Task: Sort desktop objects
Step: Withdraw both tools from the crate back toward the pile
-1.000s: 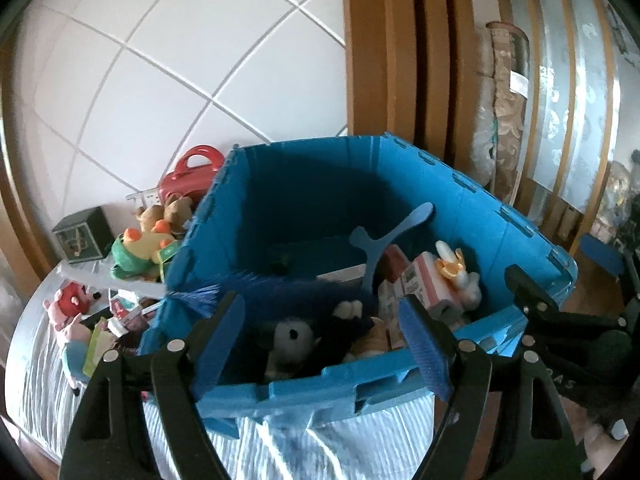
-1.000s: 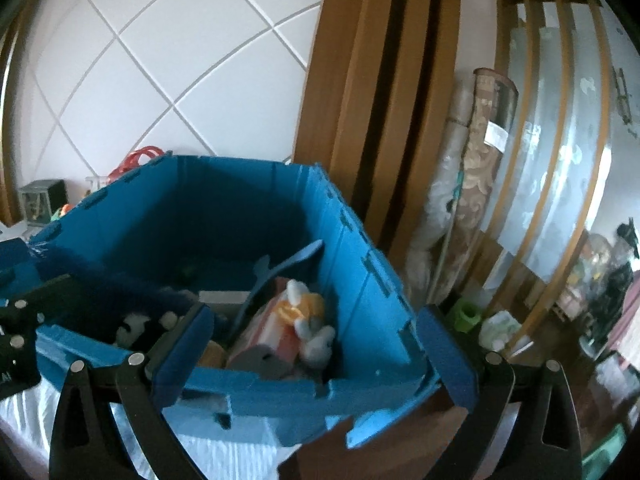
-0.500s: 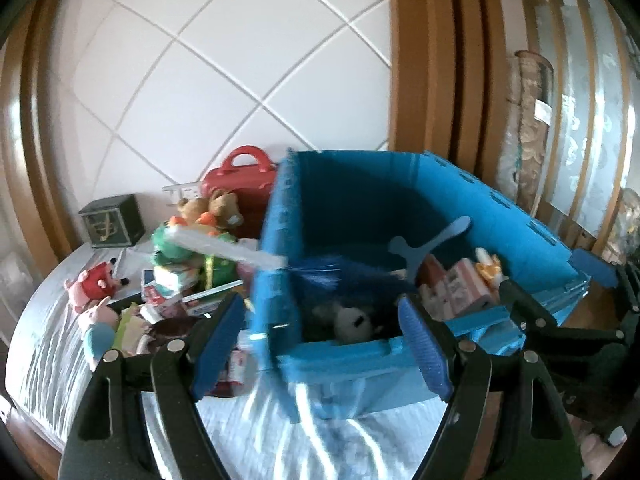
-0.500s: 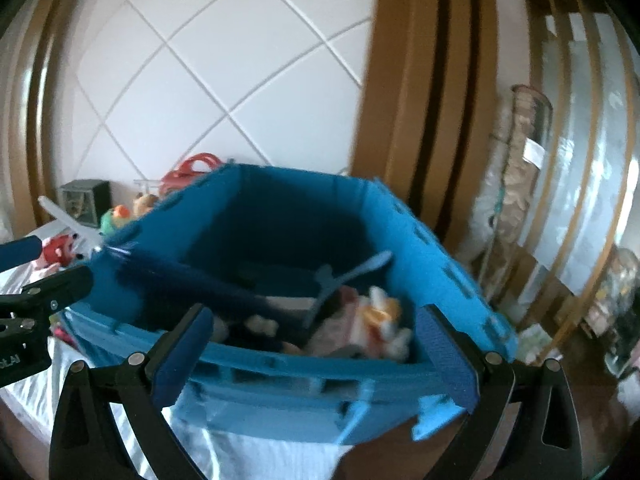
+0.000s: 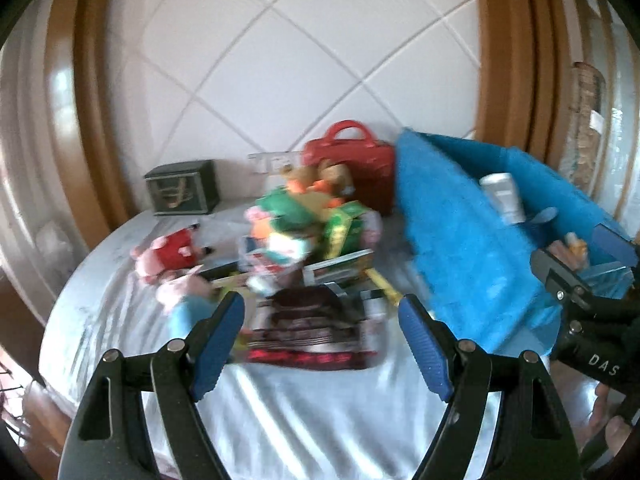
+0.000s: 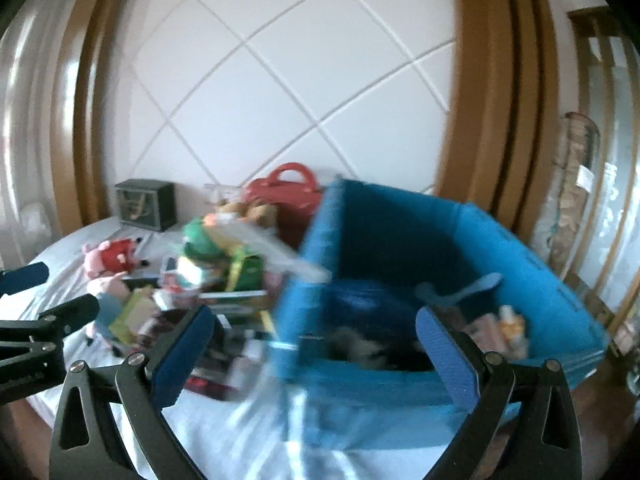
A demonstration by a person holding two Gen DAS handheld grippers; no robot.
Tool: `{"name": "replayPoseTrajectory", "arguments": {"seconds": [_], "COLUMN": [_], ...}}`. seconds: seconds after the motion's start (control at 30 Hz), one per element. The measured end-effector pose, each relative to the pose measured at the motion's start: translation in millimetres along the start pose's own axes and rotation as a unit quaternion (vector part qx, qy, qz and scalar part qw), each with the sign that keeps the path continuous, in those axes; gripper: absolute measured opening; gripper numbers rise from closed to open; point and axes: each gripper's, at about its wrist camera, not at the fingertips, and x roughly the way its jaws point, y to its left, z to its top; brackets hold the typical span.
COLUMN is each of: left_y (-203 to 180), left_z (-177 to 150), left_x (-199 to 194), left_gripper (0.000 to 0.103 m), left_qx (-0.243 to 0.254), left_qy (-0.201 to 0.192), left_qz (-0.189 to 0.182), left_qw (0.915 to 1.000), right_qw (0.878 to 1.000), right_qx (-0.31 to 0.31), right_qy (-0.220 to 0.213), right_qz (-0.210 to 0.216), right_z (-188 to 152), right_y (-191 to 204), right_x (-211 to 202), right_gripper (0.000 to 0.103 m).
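A blue storage bin (image 6: pixel 404 280) stands at the table's right end and holds toys, a blue brush and small boxes; it also shows in the left wrist view (image 5: pixel 460 240). A blurred pile of toys and boxes (image 5: pixel 304 240) lies left of it, with a dark red-edged book (image 5: pixel 312 332) in front and a pink and red plush pig (image 5: pixel 168 256) at the left. My left gripper (image 5: pixel 322 340) is open and empty, hovering before the book. My right gripper (image 6: pixel 316 354) is open and empty, in front of the bin's near left corner. The pile also shows in the right wrist view (image 6: pixel 216 276).
A red handbag (image 5: pixel 348 160) and a dark green box (image 5: pixel 182 192) stand by the white tiled wall. The round table wears a white striped cloth (image 5: pixel 304 412). Wooden door frames rise on both sides. The right gripper's body shows at the left wrist view's right edge (image 5: pixel 592 312).
Both views have swung left from the bin toward the pile of toys. The bin has shifted to the right of the frames. Both grippers stay open and empty.
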Motion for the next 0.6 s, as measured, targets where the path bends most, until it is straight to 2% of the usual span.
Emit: {"name": "replayPoseTrajectory", "arguments": {"seconds": [0.13,0.27,0.4,0.6], "left_y": [64,113,150,192], "left_z": [-9,-18,-26,-33], "left_x": [7,19,34,64], "left_gripper": [0.079,0.079,0.079,0.079], "left_qx": [-0.005,-0.027,-0.047,-0.079], "left_qy": [0.019,0.043,0.064,0.095], "left_qz": [0.025,0.042,0.056,0.084], "left_qw": [0.9995,0.9978,0.9953,0.9887], "right_qw": [1.000,0.999,0.998,0.992], "right_qx": [-0.004,-0.022,-0.040,-0.073], "right_qy": [0.008,0.017,0.039,0.072], "right_qz": [0.009,0.021,0.041,0.078], "right_z": [4,6,4,0], "right_y": [61,112,149,191], "right_x": [8,14,30,74], "right_gripper": [0.103,0.103,0.103,0.103]}}
